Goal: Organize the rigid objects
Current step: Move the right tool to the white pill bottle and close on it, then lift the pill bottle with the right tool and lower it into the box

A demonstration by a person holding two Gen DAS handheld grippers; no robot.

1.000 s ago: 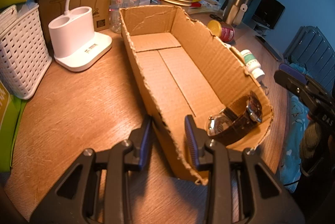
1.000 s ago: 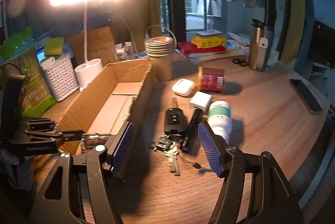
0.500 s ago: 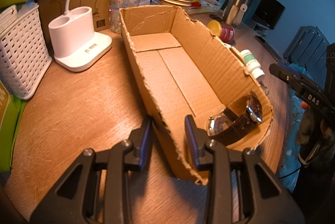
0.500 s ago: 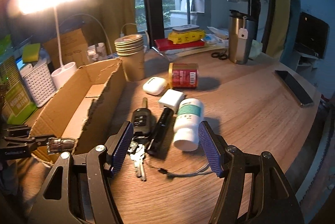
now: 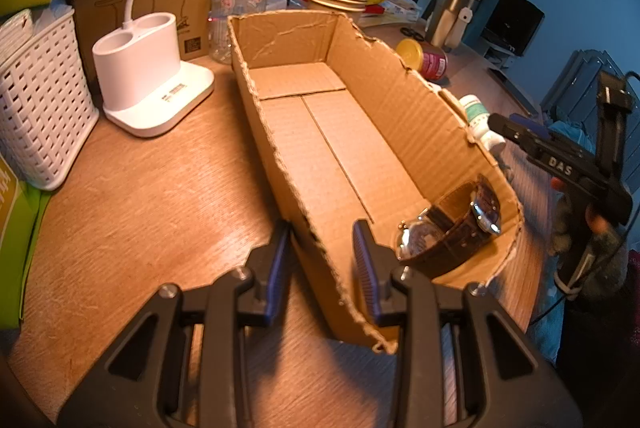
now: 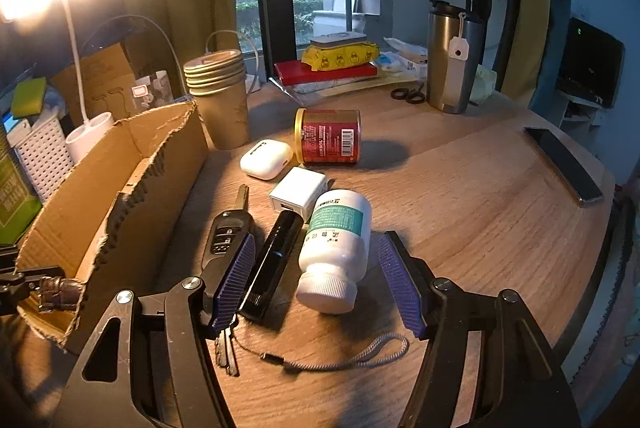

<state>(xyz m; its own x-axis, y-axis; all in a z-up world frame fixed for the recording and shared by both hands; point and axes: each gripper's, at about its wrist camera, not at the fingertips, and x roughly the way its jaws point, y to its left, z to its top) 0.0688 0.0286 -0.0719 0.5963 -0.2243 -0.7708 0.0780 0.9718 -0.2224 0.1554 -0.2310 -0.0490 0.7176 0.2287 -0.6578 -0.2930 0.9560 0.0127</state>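
A long torn cardboard box lies on the wooden desk; it also shows in the right wrist view. A brown-strap wristwatch lies in its near end. My left gripper straddles the box's near side wall, one finger on each side, with a gap left; whether it pinches the wall I cannot tell. My right gripper is open, low over a white pill bottle and a black stick with a lanyard. A car key, white charger cube, earbud case and red can lie beyond.
A white lamp base and white basket stand left of the box. Stacked paper cups, a steel tumbler, scissors and books stand at the back. A phone lies near the desk's right edge.
My right gripper has swung right and moved forward and down over the pill bottle and black stick. The left gripper and box have not moved.
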